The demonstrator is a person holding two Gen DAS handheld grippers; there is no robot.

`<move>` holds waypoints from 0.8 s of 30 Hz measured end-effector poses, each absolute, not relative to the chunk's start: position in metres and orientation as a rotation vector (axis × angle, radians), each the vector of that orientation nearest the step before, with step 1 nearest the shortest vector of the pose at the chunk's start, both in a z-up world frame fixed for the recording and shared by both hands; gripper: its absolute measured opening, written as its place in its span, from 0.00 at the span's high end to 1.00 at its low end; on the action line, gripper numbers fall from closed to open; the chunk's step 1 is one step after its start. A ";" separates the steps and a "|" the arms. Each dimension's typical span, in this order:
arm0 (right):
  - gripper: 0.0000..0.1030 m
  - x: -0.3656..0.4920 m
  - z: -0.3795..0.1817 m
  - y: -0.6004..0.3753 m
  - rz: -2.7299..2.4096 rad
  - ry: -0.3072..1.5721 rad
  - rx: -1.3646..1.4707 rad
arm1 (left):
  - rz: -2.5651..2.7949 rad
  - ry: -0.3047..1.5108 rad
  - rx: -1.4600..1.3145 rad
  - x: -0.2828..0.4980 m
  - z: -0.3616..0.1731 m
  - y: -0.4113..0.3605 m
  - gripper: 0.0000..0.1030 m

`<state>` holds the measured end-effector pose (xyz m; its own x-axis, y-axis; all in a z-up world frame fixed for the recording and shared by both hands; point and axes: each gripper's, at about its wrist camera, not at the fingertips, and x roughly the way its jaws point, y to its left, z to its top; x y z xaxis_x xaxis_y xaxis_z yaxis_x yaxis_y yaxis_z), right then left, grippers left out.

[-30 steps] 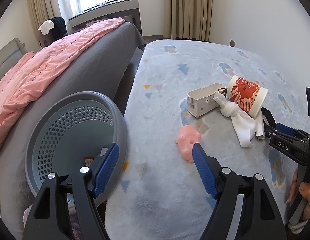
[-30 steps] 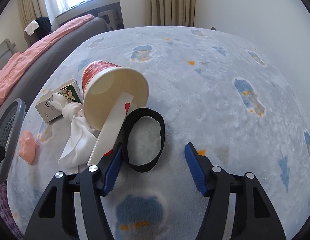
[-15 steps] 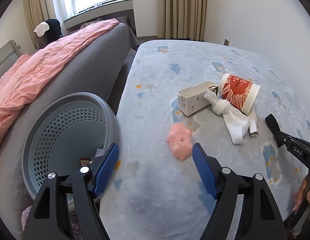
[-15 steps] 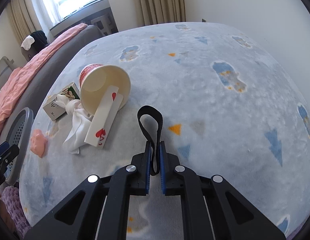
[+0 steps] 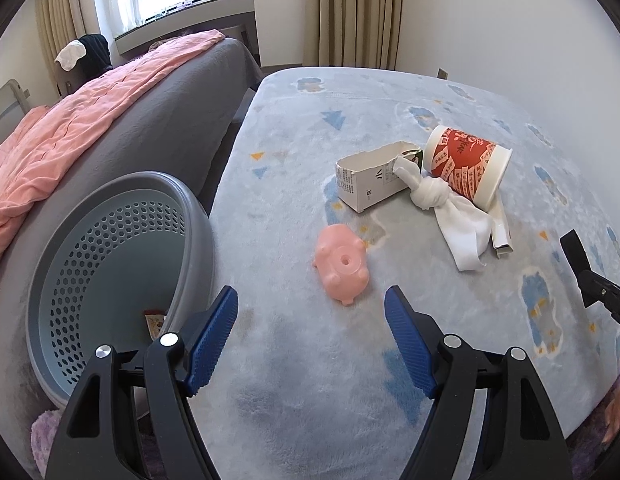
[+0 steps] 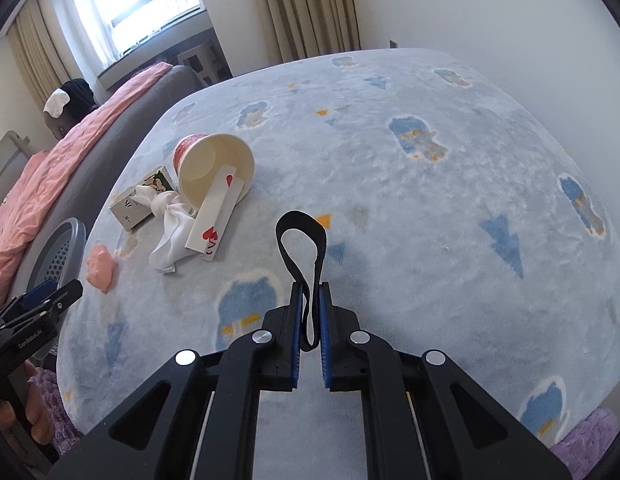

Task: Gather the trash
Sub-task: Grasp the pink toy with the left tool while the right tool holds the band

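Right claw [image 6: 307,320] clamped on black band [image 6: 301,240], lower centre; left claw [image 5: 310,336] spread wide, empty, before pink pig toy [image 5: 342,264], perhaps rubber.

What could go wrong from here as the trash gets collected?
The right tool pinches only the lower end of the black band; the floppy loop could slip out on the way to the grey basket. The carry path crosses the red cup and white cloth, which the loop might snag. The basket sits at the bed's edge, so a drop could miss.
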<state>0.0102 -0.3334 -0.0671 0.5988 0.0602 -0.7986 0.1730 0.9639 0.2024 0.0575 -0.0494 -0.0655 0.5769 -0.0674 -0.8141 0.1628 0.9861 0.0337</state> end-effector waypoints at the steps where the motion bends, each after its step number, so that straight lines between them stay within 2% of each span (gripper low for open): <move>1: 0.92 0.010 -0.068 -0.331 -0.058 0.931 0.272 | -0.135 0.954 0.106 0.061 -0.068 -0.050 0.30; 16: 0.92 0.014 -0.079 -0.317 -0.004 0.958 0.288 | -0.136 0.981 0.073 0.096 -0.094 -0.058 0.31; 18: 0.92 0.014 -0.079 -0.316 -0.002 0.959 0.289 | -0.142 0.983 0.076 0.097 -0.096 -0.060 0.39; 19: 0.92 0.014 -0.079 -0.316 -0.001 0.958 0.288 | -0.149 0.992 0.076 0.099 -0.098 -0.061 0.51; 21: 0.92 0.014 -0.079 -0.315 0.001 0.958 0.287 | -0.151 0.993 0.084 0.100 -0.099 -0.062 0.57; 22: 0.92 0.013 -0.078 -0.315 0.001 0.957 0.287 | -0.163 0.994 0.081 0.099 -0.099 -0.062 0.66; 24: 0.92 0.013 -0.077 -0.313 0.002 0.956 0.285 | -0.173 0.997 0.076 0.097 -0.097 -0.062 0.67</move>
